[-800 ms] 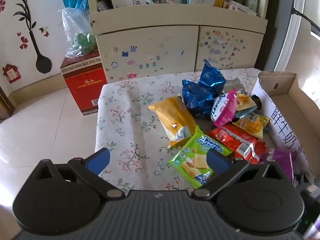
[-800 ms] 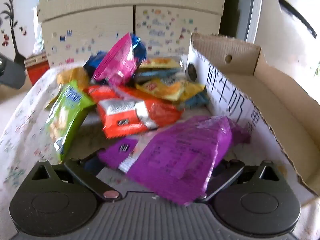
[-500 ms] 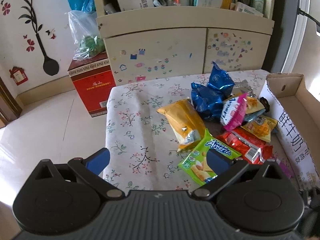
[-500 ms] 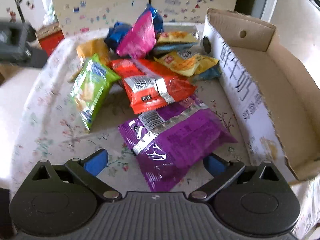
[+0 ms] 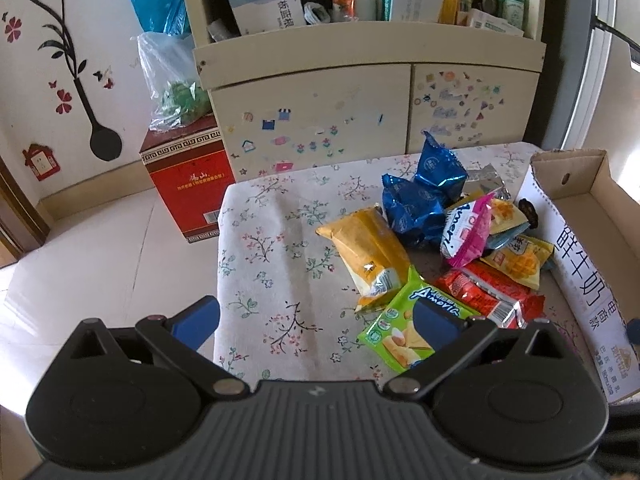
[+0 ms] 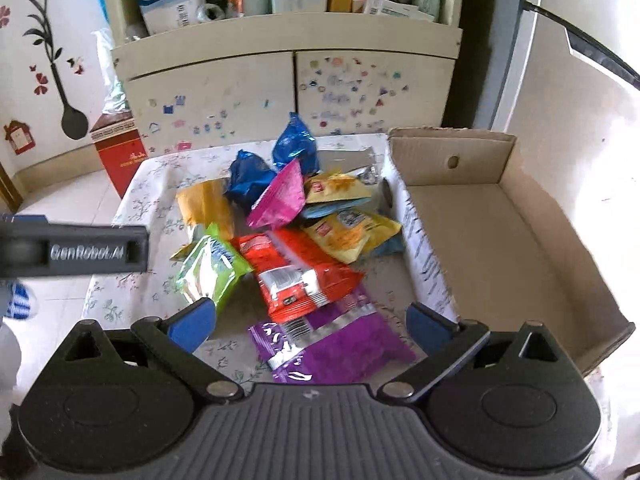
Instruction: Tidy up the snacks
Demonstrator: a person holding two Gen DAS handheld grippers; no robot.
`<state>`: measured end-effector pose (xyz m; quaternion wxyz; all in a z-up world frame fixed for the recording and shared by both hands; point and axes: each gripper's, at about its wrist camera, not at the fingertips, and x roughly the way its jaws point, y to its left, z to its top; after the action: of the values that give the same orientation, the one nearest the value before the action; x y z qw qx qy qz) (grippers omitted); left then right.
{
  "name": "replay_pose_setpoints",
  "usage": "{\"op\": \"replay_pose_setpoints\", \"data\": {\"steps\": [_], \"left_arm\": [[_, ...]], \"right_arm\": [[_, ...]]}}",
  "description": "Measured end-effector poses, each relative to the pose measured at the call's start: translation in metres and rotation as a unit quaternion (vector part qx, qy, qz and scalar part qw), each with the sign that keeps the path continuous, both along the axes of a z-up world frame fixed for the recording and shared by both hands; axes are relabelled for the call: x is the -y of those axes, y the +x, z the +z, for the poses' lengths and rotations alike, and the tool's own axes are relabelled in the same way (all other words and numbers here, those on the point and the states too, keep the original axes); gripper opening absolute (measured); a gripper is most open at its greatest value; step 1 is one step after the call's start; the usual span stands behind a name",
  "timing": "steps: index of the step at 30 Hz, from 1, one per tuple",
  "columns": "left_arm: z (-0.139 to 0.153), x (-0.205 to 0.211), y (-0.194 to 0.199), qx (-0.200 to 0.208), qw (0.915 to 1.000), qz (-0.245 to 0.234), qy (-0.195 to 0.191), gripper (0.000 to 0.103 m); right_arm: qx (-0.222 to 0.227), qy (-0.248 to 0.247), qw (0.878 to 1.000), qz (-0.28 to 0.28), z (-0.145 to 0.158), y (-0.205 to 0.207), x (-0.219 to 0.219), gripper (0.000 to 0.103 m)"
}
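A heap of snack packets lies on the flowered tablecloth point(image 5: 276, 264): a green packet point(image 5: 412, 332), an orange one point(image 5: 366, 256), blue foil bags point(image 5: 420, 196), a pink bag point(image 5: 466, 232), red packets point(image 5: 488, 296) and yellow ones point(image 5: 516, 258). My left gripper point(image 5: 316, 322) hangs open above the table's near left part, nothing between its jaws. In the right wrist view a purple packet point(image 6: 340, 344) lies flat on the cloth beneath my open right gripper point(image 6: 312, 326), not gripped. The red packet point(image 6: 300, 276) and green packet point(image 6: 208, 268) lie just beyond it. The cardboard box point(image 6: 480, 240) stands empty at the right.
A cream cabinet point(image 5: 360, 92) with stickers and a crowded shelf stands behind the table. A red carton point(image 5: 188, 188) with a plastic bag on top sits on the tiled floor at the left. The left gripper's body point(image 6: 76, 252) shows at the left of the right wrist view.
Both grippers have risen and drawn back from the table. The purple packet, which lay up against the right gripper's fingers, now rests flat on the cloth below them.
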<state>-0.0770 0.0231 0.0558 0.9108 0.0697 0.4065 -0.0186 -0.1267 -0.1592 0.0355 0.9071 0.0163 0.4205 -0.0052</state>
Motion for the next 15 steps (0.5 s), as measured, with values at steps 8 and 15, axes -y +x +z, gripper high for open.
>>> {"op": "replay_pose_setpoints", "data": {"steps": [8,15], "left_arm": [[0.001,0.002,0.002,-0.006,0.9999,0.009,0.004,0.102],[-0.002,0.008,0.006,-0.015,0.9997,0.013,0.011,0.102]], "right_arm": [[-0.025,-0.019,0.999,-0.032,0.013,0.021,0.015,0.103],[-0.021,-0.012,0.999,-0.048,0.012,0.030,0.020,0.103]]}}
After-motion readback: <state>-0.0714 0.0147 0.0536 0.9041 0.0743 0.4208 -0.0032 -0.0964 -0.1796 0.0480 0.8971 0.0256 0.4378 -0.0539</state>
